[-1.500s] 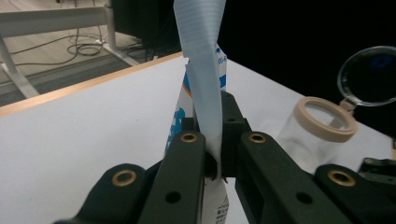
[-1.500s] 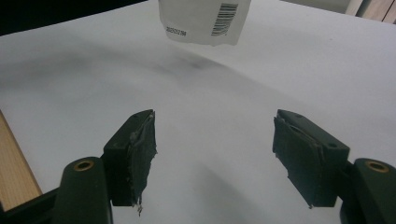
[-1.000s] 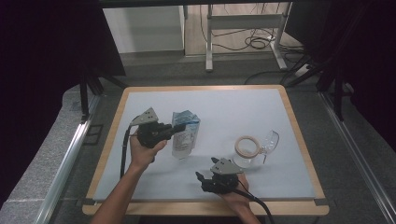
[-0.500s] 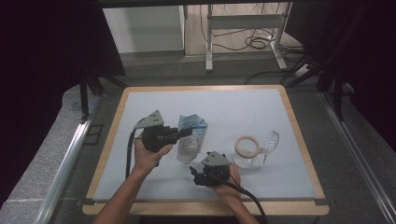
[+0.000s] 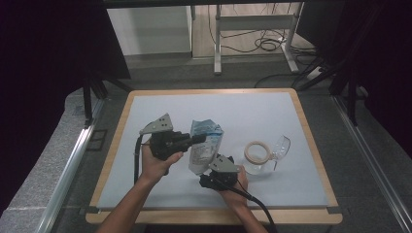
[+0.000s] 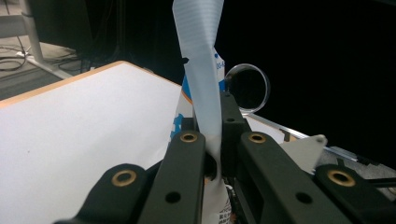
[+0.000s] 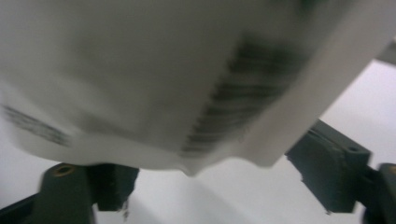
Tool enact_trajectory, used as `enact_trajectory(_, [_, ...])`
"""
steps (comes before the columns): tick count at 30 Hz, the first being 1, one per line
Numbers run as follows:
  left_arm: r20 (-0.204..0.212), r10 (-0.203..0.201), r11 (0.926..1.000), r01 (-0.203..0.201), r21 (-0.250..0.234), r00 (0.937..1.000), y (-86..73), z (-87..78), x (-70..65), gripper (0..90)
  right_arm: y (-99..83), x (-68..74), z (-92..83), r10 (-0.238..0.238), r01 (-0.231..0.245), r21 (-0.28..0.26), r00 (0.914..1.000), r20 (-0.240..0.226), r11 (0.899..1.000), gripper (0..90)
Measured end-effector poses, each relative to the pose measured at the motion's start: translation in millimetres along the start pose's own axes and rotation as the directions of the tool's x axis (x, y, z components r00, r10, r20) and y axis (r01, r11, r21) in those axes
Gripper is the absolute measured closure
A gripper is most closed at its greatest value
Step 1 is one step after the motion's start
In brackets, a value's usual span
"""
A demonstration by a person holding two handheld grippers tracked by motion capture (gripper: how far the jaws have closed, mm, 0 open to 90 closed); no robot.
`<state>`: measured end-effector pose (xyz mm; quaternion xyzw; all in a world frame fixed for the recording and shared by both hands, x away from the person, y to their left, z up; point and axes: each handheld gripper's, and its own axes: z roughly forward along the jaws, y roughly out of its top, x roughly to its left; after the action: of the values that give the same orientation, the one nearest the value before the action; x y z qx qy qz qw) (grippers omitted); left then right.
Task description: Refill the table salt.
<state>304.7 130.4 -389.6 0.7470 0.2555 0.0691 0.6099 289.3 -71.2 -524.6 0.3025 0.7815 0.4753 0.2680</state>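
A white and blue plastic pouch [image 5: 205,145] hangs tilted above the white table mat [image 5: 272,111]. My left gripper [image 5: 198,140] is shut on the pouch's side edge. In the left gripper view the pouch's sealed strip [image 6: 201,70] rises from between the closed jaws of the left gripper [image 6: 212,154]. My right gripper [image 5: 210,170] sits just below the pouch's bottom end. In the right gripper view, the pouch [image 7: 154,79] is blurred and its bottom edge hangs between the jaws of the right gripper [image 7: 210,182]. Those jaws have just been closing, and the fingers [image 7: 331,172] stand wide apart without pressing on it.
A clear glass jug [image 5: 272,155] stands to the right of the pouch with a cream tape ring [image 5: 256,151] at its near side; its round rim [image 6: 247,86] appears beyond the pouch. A wooden border [image 5: 311,145] frames the mat. Cables trail from both grippers toward the front edge.
The right gripper has moved left and forward to the pouch's bottom end. The left gripper has lifted the pouch slightly and shifted right.
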Motion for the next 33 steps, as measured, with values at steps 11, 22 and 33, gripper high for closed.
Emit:
enact_trajectory(11, [0.02,-0.033,0.9993,0.033,0.019,0.9992,0.1,23.1,3.7,90.0,-6.2,-2.8,-16.1,-0.017,0.017,-0.034,0.9998,-0.007,0.999,34.3])
enact_trajectory(22, [0.058,-0.037,0.9975,0.034,0.062,0.9976,4.5,38.9,4.3,90.0,-12.7,-6.7,-28.4,0.034,-0.035,-0.021,0.9987,-0.037,0.999,34.7])
enact_trajectory(33, [0.052,-0.022,0.994,0.016,0.108,0.9984,7.0,52.7,1.3,90.0,-17.3,-6.3,-38.2,0.054,-0.054,-0.003,0.9983,-0.022,0.999,35.8])
